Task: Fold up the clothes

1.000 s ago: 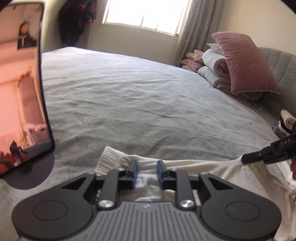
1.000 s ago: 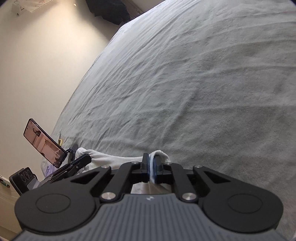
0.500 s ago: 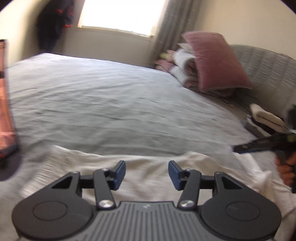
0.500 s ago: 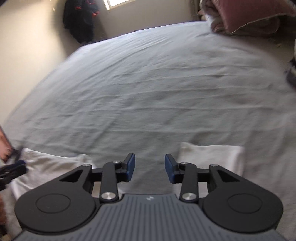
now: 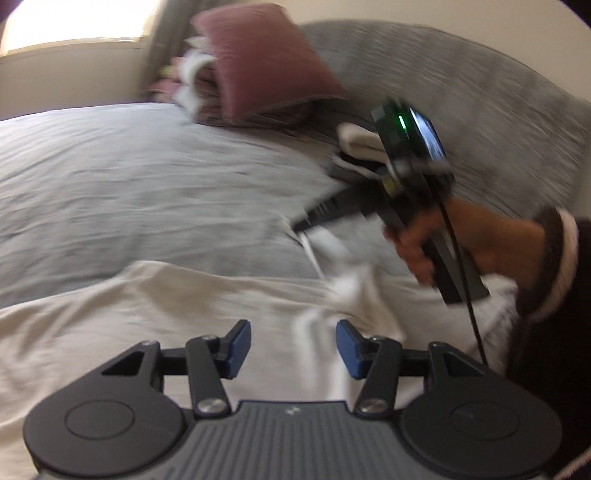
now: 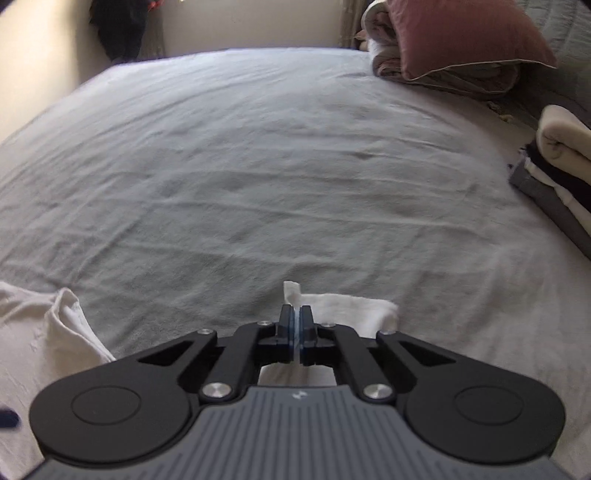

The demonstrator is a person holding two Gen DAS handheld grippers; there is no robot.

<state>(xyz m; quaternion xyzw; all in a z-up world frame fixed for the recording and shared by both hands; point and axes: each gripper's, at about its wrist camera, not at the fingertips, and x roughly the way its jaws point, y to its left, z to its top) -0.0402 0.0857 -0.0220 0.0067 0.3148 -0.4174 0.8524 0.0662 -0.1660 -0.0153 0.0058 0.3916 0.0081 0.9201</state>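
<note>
A cream-white garment (image 5: 155, 306) lies spread over the near part of the grey bed. My left gripper (image 5: 293, 349) hovers just above it, open, with a raised fold of cloth between its blue pads. In the left wrist view my right gripper (image 5: 301, 225) is held by a hand (image 5: 417, 243) and pinches a white strip of the garment that hangs down from it. In the right wrist view my right gripper (image 6: 295, 325) is shut on a white cuff (image 6: 354, 308), whose tip sticks up past the pads. Another part of the garment (image 6: 55, 325) lies at the lower left.
The grey bedsheet (image 6: 277, 166) stretches far ahead. A pink pillow (image 6: 465, 35) and folded blankets sit at the headboard. A stack of folded clothes (image 6: 561, 155) lies at the right edge of the bed. Dark clothing (image 6: 122, 26) hangs on the far wall.
My right gripper was open half a second ago and is now shut on the white cuff. My left gripper let go of the garment earlier, opened wider and swung right.
</note>
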